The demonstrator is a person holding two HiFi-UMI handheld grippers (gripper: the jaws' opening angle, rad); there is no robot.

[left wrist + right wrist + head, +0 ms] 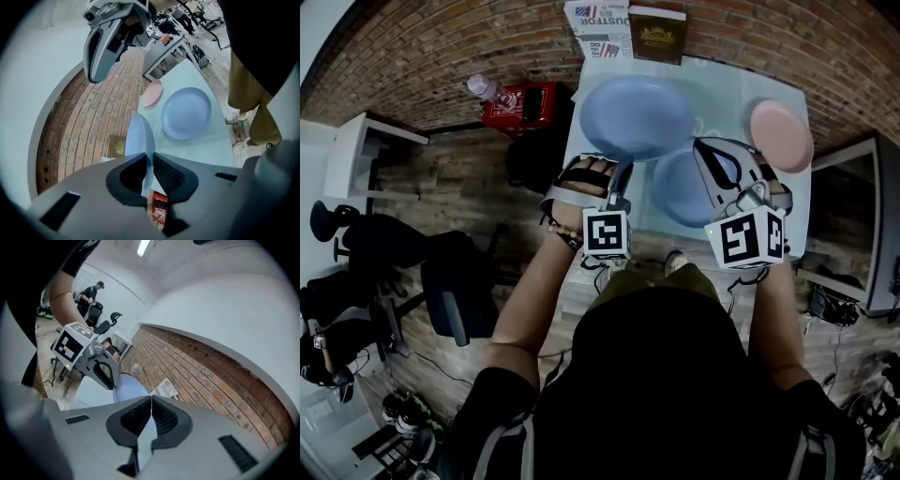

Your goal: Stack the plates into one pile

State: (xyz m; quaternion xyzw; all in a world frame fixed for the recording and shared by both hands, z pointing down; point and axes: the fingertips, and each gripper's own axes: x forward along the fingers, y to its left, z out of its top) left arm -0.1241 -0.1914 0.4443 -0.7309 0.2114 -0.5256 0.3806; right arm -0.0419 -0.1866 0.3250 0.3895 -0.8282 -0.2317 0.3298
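The left gripper [149, 161] pinches the big blue plate [637, 117] by its rim, near the tabletop's [722, 89] left edge. The right gripper [151, 401] is closed and empty, above the smaller blue plate [680, 192] by the front edge.

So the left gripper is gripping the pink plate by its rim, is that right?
Not quite. The left gripper is gripping the large blue plate by its rim, not the pink one. The pink plate lies apart on the table, with no gripper touching it. The left gripper view shows this.
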